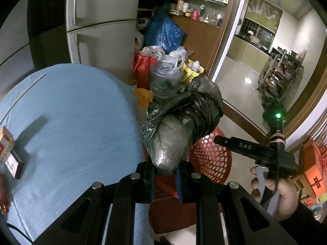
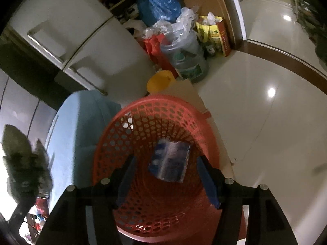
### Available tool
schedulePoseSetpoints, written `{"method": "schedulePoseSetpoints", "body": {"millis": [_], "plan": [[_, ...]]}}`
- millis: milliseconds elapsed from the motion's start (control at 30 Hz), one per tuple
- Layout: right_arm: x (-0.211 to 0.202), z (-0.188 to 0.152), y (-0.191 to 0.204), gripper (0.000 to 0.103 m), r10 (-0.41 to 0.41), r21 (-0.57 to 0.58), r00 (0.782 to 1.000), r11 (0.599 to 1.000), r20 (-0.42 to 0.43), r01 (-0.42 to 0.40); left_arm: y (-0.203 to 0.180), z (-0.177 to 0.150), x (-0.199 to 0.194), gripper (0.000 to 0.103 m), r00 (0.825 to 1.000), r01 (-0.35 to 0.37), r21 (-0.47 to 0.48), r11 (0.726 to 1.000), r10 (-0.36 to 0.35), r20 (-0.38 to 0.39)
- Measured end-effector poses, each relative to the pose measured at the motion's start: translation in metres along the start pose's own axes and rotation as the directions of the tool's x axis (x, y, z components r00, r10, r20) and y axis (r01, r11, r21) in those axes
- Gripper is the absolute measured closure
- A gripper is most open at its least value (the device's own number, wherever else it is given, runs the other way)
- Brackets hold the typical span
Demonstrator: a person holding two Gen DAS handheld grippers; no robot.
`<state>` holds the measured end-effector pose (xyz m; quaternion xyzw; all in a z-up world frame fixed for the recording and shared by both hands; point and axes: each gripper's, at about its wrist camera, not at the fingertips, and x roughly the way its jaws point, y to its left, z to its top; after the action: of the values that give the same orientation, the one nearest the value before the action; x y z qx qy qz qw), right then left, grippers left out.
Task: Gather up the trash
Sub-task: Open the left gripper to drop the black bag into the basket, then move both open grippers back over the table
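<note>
— What does your left gripper [image 1: 166, 180] look like, low in the frame?

— Black linkage arms with round silver pins at the joints, and blue pads [image 1: 178, 183] lining your fingers.

— And your right gripper [image 2: 167, 180]?

— Same build: black arms, silver pins, blue pads [image 2: 209, 185].

— Anything else of yours?

— At the right edge of the left view, your right hand [image 1: 280, 196]: bare skin, dark sleeve, on a grey trigger. The black body above it carries pale lettering, a red band and a green light.
</note>
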<state>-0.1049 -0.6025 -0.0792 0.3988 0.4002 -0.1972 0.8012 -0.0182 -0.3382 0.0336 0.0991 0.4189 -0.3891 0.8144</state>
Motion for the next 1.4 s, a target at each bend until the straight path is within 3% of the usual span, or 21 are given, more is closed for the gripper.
{"method": "schedulePoseSetpoints", "body": {"millis": [367, 400, 433, 500, 800, 1000, 1233, 1400], "plan": [[-0.013, -0.002, -0.009, 0.037, 0.002, 0.033, 1.0, 0.999, 0.023, -0.003, -0.029, 0.011, 0.043, 0.082, 0.998, 0.006, 0.055, 0.998, -0.002, -0.07], [-0.015, -0.001, -0.009, 0.037, -0.001, 0.036, 1.0, 0.999, 0.028, 0.0, -0.03, 0.012, 0.047, 0.07, 0.997, -0.001, 0.055, 0.998, 0.005, -0.076], [-0.016, 0.0, -0.011, 0.037, -0.008, 0.045, 0.999, 0.999, 0.041, 0.006, -0.03, 0.013, 0.051, 0.047, 0.996, -0.002, 0.049, 0.999, 0.006, -0.089], [-0.02, 0.0, -0.013, 0.037, -0.014, 0.055, 0.998, 0.998, 0.054, 0.012, -0.028, 0.013, 0.054, 0.031, 0.996, -0.008, 0.026, 1.0, 0.011, -0.093], [-0.03, -0.004, -0.012, 0.037, -0.025, 0.067, 0.997, 0.998, 0.074, 0.02, 0.004, 0.006, 0.023, 0.031, 0.999, -0.02, -0.053, 0.998, 0.018, -0.043], [-0.024, -0.02, 0.017, 0.037, 0.006, 0.005, 0.999, 1.0, 0.038, -0.007, 0.051, -0.03, -0.017, 0.031, 0.994, -0.112, -0.146, 0.983, 0.11, -0.022], [-0.02, -0.046, 0.079, 0.037, 0.059, -0.121, 0.998, 0.991, -0.003, -0.059, 0.118, -0.086, -0.062, 0.031, 0.975, -0.216, -0.304, 0.928, 0.219, -0.024], [-0.02, -0.075, 0.133, 0.037, 0.091, -0.25, 0.995, 0.963, -0.043, -0.099, 0.16, -0.123, -0.095, 0.031, 0.948, -0.296, -0.411, 0.862, 0.317, -0.019]]}}
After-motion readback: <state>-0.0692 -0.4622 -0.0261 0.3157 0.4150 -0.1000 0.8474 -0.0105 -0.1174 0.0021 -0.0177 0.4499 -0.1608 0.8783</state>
